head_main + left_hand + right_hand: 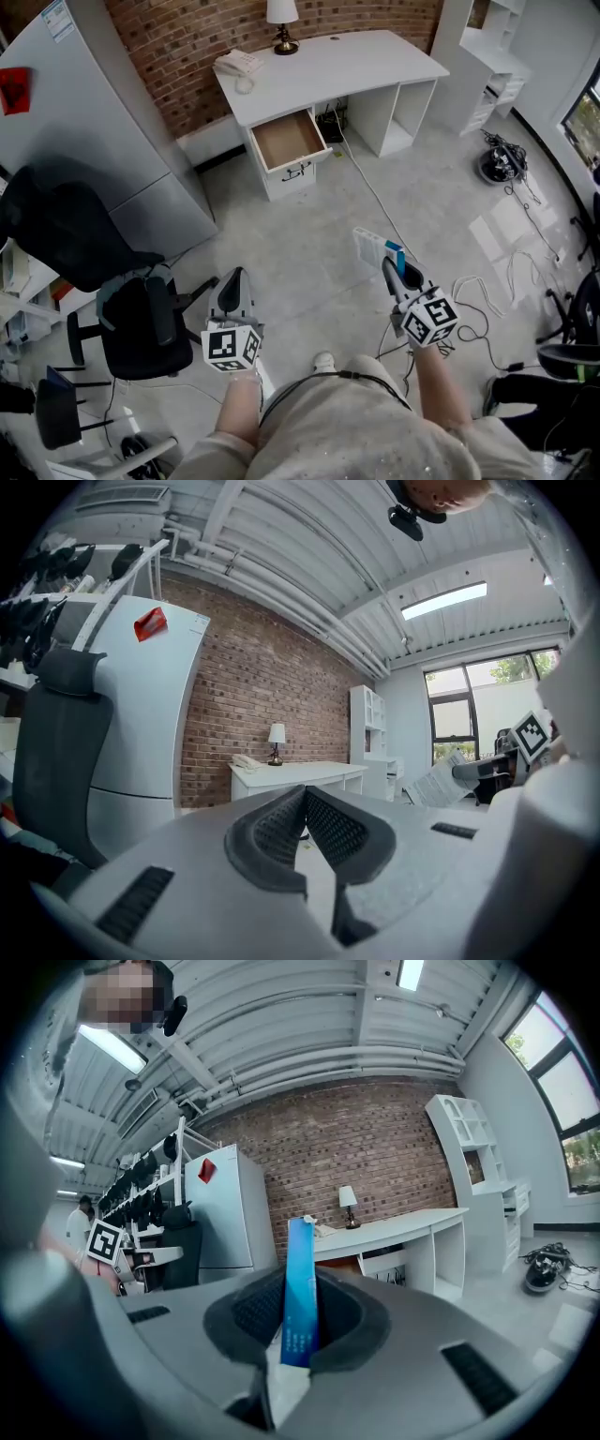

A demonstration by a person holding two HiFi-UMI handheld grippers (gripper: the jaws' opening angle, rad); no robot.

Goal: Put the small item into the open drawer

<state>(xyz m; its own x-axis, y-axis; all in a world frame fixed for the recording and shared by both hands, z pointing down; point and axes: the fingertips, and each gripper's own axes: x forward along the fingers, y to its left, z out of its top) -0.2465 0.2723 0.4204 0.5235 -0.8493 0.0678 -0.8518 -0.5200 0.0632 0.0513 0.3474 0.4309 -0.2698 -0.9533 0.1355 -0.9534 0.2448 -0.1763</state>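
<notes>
My right gripper [390,260] [302,1297] is shut on a thin blue and white packet [300,1283], which stands upright between the jaws; the same packet [375,248] pokes out ahead of the gripper in the head view. My left gripper [232,286] [304,822] is shut with nothing in it. The open drawer [289,139] hangs out of the white desk [356,61] several steps ahead, its brown bottom bare. The desk [403,1227] shows far off in the right gripper view.
A lamp [281,23] and a phone [238,64] stand on the desk. A grey cabinet [94,141] is at the left, a black office chair [141,319] beside my left gripper. Cables [487,300] lie on the floor at the right. White shelves [487,56] stand far right.
</notes>
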